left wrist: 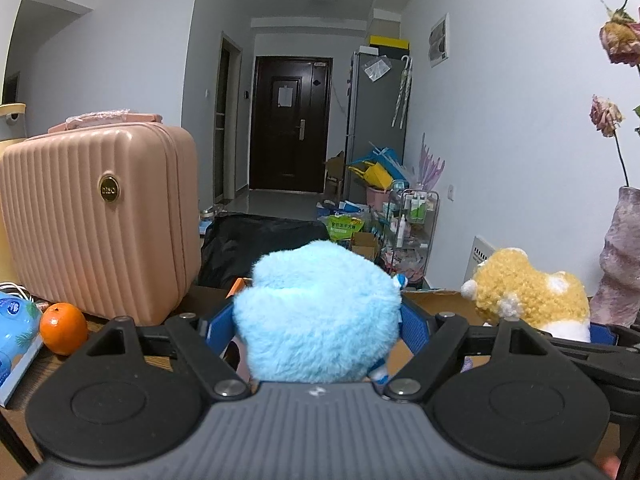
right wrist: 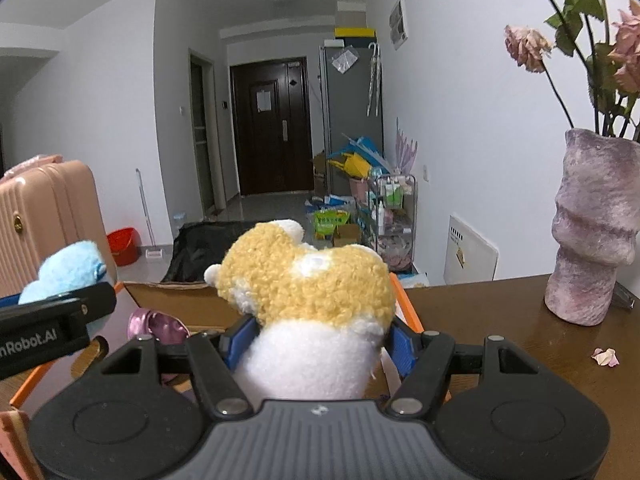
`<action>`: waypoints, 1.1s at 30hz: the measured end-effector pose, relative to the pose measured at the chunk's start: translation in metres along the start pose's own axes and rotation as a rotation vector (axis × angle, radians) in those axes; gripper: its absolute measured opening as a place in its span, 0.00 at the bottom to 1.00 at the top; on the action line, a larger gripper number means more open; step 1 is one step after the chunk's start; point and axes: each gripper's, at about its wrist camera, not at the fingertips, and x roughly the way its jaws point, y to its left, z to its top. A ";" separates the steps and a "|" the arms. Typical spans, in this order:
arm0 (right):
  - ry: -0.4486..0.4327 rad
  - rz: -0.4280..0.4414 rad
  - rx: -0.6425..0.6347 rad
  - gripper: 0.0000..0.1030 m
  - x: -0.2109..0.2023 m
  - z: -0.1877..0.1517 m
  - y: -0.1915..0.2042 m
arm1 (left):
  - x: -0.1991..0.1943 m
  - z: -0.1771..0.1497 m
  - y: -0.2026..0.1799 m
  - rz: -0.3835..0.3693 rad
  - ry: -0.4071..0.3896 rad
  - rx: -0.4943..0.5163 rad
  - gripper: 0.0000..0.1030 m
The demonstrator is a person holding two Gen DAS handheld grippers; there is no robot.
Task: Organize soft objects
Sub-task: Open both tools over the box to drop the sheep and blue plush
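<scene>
Blue fluffy plush [left wrist: 316, 320]: pale sky-blue, long fur, rounded, w/ small blue-white bits at right side; held up off surface betw. blue pads of left tongs [left wrist: 320, 330]. Yellow plush [right wrist: 308, 296]: curly tan-yellow top, white belly + white patches, upright, pinched betw. pads of right tongs [right wrist: 316, 344]. Side by side, apart.

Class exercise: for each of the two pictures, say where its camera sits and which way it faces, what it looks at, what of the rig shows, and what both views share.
Left wrist: on the left gripper, facing down the hallway; its blue pads clamp the blue plush.
Right wrist: on the right gripper, facing likewise; it clamps the yellow plush.
Shared: both plushes, suitcase, vase, door.
</scene>
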 end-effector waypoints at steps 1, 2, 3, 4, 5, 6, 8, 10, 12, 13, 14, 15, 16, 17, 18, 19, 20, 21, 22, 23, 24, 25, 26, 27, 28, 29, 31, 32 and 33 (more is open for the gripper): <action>0.008 -0.003 -0.002 0.65 0.003 0.001 0.000 | 0.002 0.000 -0.001 0.002 0.004 0.001 0.79; 0.016 -0.006 -0.006 0.65 0.005 0.001 0.001 | 0.004 0.000 -0.001 0.005 0.008 0.003 0.79; 0.024 -0.009 -0.011 0.65 0.008 0.001 0.002 | 0.005 0.000 -0.001 0.008 0.011 0.006 0.79; 0.031 -0.012 -0.016 0.65 0.010 0.000 0.003 | 0.007 0.000 -0.001 0.012 0.015 0.007 0.79; 0.038 -0.015 -0.020 0.65 0.012 0.000 0.003 | 0.009 -0.001 -0.001 0.015 0.023 0.009 0.79; 0.044 -0.016 -0.026 0.65 0.014 -0.001 0.004 | 0.011 -0.002 -0.002 0.017 0.034 0.011 0.79; 0.056 -0.015 -0.027 0.65 0.016 -0.003 0.003 | 0.015 -0.005 -0.002 0.026 0.059 0.012 0.79; 0.061 -0.019 -0.024 0.65 0.018 -0.003 0.002 | 0.020 -0.007 -0.002 0.029 0.080 0.012 0.79; 0.063 -0.022 -0.023 0.65 0.018 -0.003 0.002 | 0.022 -0.010 -0.002 0.037 0.086 0.017 0.79; 0.067 -0.022 -0.022 0.65 0.019 -0.004 0.001 | 0.023 -0.010 -0.001 0.041 0.086 0.020 0.80; 0.072 -0.020 -0.021 0.65 0.020 -0.004 0.002 | 0.023 -0.011 -0.001 0.042 0.087 0.019 0.80; 0.077 -0.018 -0.020 0.65 0.021 -0.005 0.001 | 0.024 -0.011 0.000 0.039 0.089 0.016 0.80; 0.084 -0.016 -0.019 0.66 0.022 -0.003 0.000 | 0.024 -0.011 0.001 0.035 0.092 0.012 0.81; 0.090 -0.015 -0.019 0.67 0.023 -0.004 0.000 | 0.024 -0.011 0.002 0.032 0.095 0.004 0.82; 0.093 -0.016 -0.019 0.68 0.025 -0.003 0.000 | 0.025 -0.010 0.002 0.029 0.098 -0.004 0.83; 0.094 -0.020 -0.018 0.73 0.025 -0.002 0.000 | 0.025 -0.010 0.004 0.027 0.098 -0.009 0.84; 0.092 -0.021 -0.017 0.77 0.025 -0.002 0.000 | 0.025 -0.010 0.005 0.028 0.095 -0.015 0.86; 0.085 -0.021 -0.013 0.86 0.025 -0.002 -0.001 | 0.024 -0.010 0.006 0.029 0.092 -0.019 0.90; 0.076 -0.023 -0.009 0.93 0.023 -0.001 -0.001 | 0.023 -0.010 0.007 0.030 0.086 -0.020 0.93; 0.065 -0.025 -0.005 0.95 0.022 -0.001 -0.002 | 0.022 -0.010 0.008 0.031 0.080 -0.021 0.99; 0.059 -0.027 -0.001 0.98 0.020 -0.003 -0.002 | 0.020 -0.010 0.008 0.037 0.072 -0.022 1.00; 0.056 -0.028 0.002 1.00 0.020 -0.002 -0.003 | 0.019 -0.009 0.008 0.043 0.066 -0.022 1.00; 0.054 -0.028 0.005 1.00 0.019 -0.002 -0.004 | 0.017 -0.010 0.008 0.044 0.061 -0.024 1.00; 0.055 -0.027 0.006 1.00 0.019 -0.002 -0.004 | 0.017 -0.009 0.007 0.041 0.063 -0.026 1.00; 0.057 -0.027 0.007 1.00 0.019 -0.003 -0.005 | 0.017 -0.009 0.007 0.038 0.068 -0.030 1.00; 0.058 -0.027 0.008 1.00 0.019 -0.003 -0.005 | 0.017 -0.010 0.008 0.036 0.073 -0.034 1.00; 0.061 -0.026 0.010 1.00 0.019 -0.004 -0.007 | 0.018 -0.010 0.008 0.043 0.078 -0.035 1.00; 0.062 -0.026 0.012 1.00 0.020 -0.005 -0.008 | 0.018 -0.009 0.009 0.045 0.078 -0.035 1.00; 0.062 -0.027 0.013 1.00 0.019 -0.006 -0.008 | 0.018 -0.009 0.010 0.047 0.077 -0.036 1.00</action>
